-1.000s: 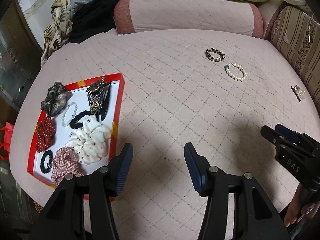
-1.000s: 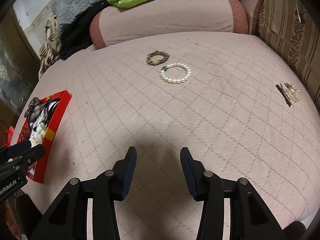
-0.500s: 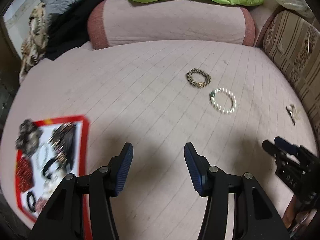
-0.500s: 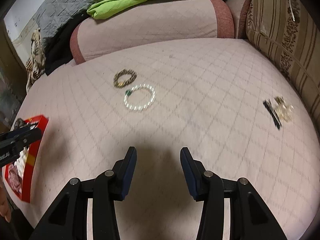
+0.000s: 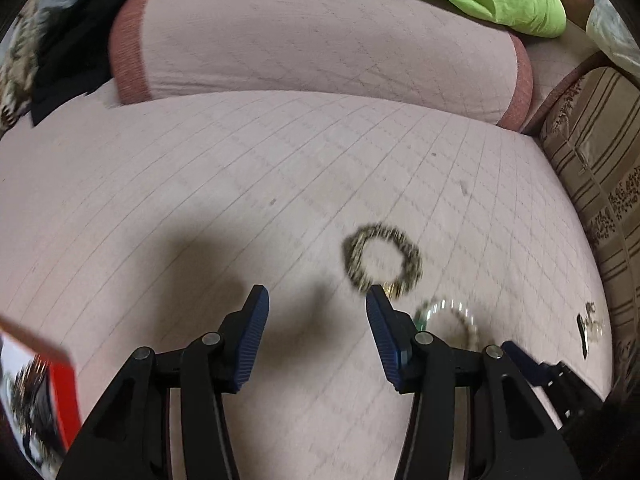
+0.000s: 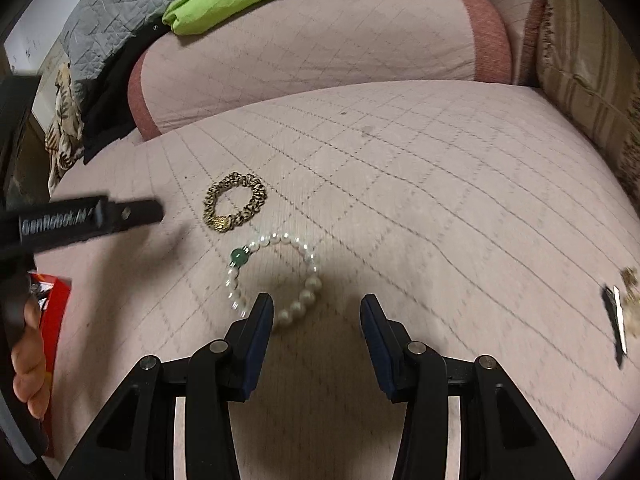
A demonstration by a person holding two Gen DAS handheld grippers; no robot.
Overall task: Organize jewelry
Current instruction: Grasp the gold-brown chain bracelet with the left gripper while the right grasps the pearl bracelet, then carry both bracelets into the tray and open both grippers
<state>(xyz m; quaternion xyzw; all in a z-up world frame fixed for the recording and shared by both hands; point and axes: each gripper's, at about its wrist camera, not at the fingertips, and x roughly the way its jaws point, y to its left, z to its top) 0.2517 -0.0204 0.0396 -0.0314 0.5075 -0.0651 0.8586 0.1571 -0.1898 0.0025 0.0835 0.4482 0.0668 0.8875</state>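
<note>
Two bracelets, pearl bracelet and leopard-print scrunchie, one hair clip, left tool and right tool agape, empty

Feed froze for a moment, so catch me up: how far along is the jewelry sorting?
Some pieces already sit in the red tray. Nothing is in hand: the left gripper and right gripper are both open and empty. Left on the bed: the brown bracelet, the pearl bracelet and the hair clip.
</note>
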